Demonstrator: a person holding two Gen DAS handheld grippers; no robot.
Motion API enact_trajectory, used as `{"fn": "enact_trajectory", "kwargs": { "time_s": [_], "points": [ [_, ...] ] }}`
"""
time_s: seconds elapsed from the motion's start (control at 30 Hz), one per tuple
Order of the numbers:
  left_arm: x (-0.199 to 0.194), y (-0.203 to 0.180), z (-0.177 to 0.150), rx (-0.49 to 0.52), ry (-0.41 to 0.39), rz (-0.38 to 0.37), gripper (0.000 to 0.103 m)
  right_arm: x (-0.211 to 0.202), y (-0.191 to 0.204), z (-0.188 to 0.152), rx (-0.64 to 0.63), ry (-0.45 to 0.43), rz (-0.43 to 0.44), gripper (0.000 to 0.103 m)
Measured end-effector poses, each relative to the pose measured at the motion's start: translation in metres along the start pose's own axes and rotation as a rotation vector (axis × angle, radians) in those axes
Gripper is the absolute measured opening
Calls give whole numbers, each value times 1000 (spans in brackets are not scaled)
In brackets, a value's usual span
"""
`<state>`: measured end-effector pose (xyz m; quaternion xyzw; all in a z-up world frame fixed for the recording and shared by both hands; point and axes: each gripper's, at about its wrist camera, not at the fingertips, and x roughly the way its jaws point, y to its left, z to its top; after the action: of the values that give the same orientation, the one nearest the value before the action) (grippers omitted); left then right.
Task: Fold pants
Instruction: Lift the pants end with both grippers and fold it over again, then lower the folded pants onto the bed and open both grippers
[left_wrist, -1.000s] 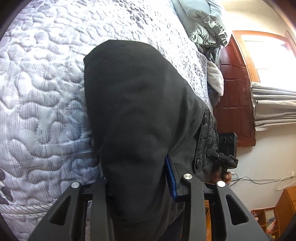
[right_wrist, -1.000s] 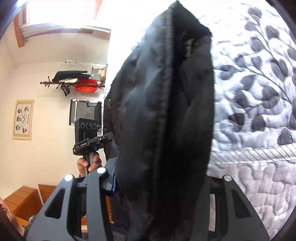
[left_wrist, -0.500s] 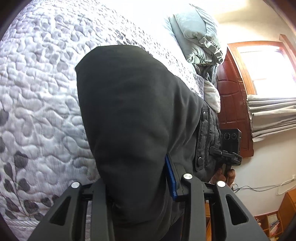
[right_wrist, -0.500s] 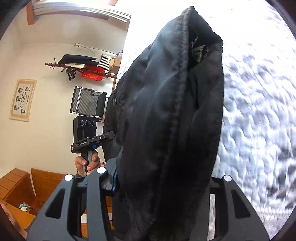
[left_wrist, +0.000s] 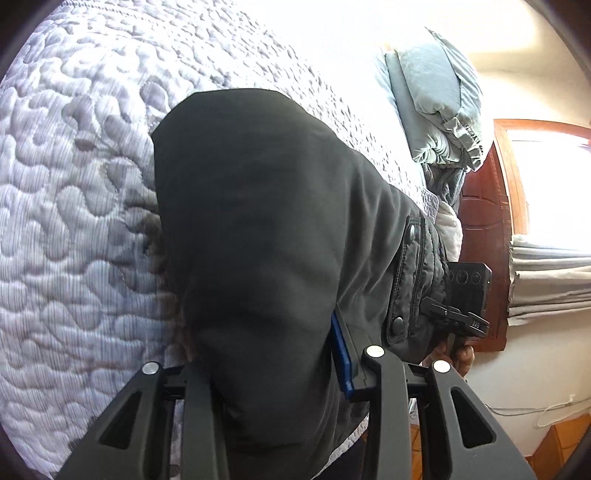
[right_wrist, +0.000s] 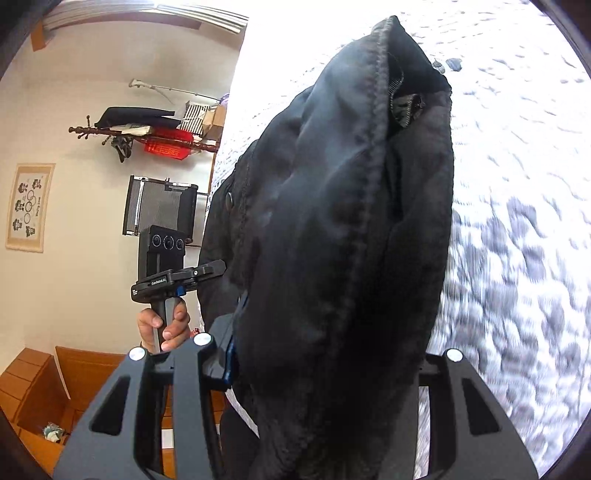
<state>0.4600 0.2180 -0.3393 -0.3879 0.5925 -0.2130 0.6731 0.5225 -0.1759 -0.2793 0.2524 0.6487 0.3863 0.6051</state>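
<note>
Both claws had the pants (left_wrist: 266, 236) up off the quilted bedspread (left_wrist: 74, 221), dark cloth draped forward from each grip and hanging above the bed! The left gripper (left_wrist: 277, 380) was pinched on a thick bundle of fabric, its blue pad pressed against the fold. The right gripper (right_wrist: 325, 369) was clamped on the pants (right_wrist: 351, 221) too, a corded seam running up the middle of the drape and a zipper peeking out near the top.

This looked like soft, fairly heavy, padded cloth, limp, sagging wherever it was not held, and not slippery. The best hold, I'd judge, was on the seamed edges or waistband, where the stitching gives the fingers something firm.

Against half a second earlier, the left view had swung so the grey pillows (left_wrist: 436, 99) sat larger, far right, and the leaf print had dropped out of sight. The right view showed more blurred bedspread (right_wrist: 517, 221); both grips were unchanged.
</note>
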Motion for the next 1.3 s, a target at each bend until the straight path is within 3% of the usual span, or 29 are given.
{"fn": "enact_trajectory", "kwargs": {
  "time_s": [0.13, 0.33, 0.43, 0.5, 0.6, 0.7, 0.77, 0.83, 0.93, 1.03, 1.3],
  "points": [
    [6, 25, 12, -45, 5, -19, 35, 17, -12, 16, 26, 17, -5, 46],
    [14, 39, 11, -54, 1, -59, 36, 28, -38, 15, 75, 35, -15, 51],
    [12, 40, 9, -48, -21, -53, 41, 27, -42, 10, 91, 26, -23, 63],
    [4, 36, 2, -41, -46, -23, 45, 16, -45, 3, 92, 1, -46, 68],
    [-18, 27, -10, -11, -132, 63, 63, -12, -44, -8, 77, -78, -92, 68],
    [-45, 19, -25, 15, -260, 144, 71, -37, -33, -23, 33, -150, -184, 68],
    [-53, 16, -34, 22, -301, 158, 72, -50, -22, -35, -11, -196, -220, 68],
    [-49, 15, -40, 25, -292, 177, 72, -54, -16, -46, -31, -211, -244, 68],
    [-35, 17, -40, 27, -271, 241, 70, -46, -19, -54, -33, -206, -347, 66],
    [-27, 26, -37, -13, -265, 228, 72, -36, -38, -58, -4, -190, -407, 65],
    [-39, 33, -45, -33, -292, 190, 74, -54, -68, -77, 75, -233, -290, 70]
  ]
}}
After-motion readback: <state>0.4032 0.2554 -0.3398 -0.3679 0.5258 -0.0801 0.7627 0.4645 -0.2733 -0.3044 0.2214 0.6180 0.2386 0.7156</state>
